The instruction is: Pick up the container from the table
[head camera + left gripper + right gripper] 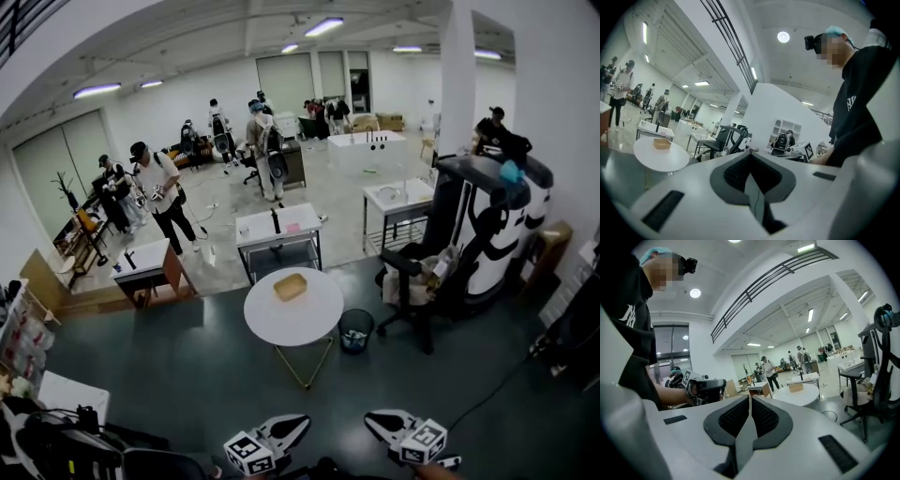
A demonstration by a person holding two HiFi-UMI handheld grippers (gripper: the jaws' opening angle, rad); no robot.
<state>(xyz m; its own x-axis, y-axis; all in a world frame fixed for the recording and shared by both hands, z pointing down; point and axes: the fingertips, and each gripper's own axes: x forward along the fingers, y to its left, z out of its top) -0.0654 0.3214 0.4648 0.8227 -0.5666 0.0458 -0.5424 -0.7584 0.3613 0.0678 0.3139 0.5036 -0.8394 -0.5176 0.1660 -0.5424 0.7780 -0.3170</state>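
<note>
A small tan container [290,286] sits on the round white table [319,323] in the middle of the room. It also shows far off in the left gripper view [662,143] and the right gripper view [796,387]. My left gripper [298,424] and right gripper [371,421] are at the bottom edge of the head view, well short of the table. Both are shut with nothing between the jaws [750,157] [749,399].
A black waste bin [355,330] stands right of the round table and a black office chair [427,291] beyond it. A white desk [277,230] lies behind the table. Several people stand farther back. Dark equipment [56,441] sits at the lower left.
</note>
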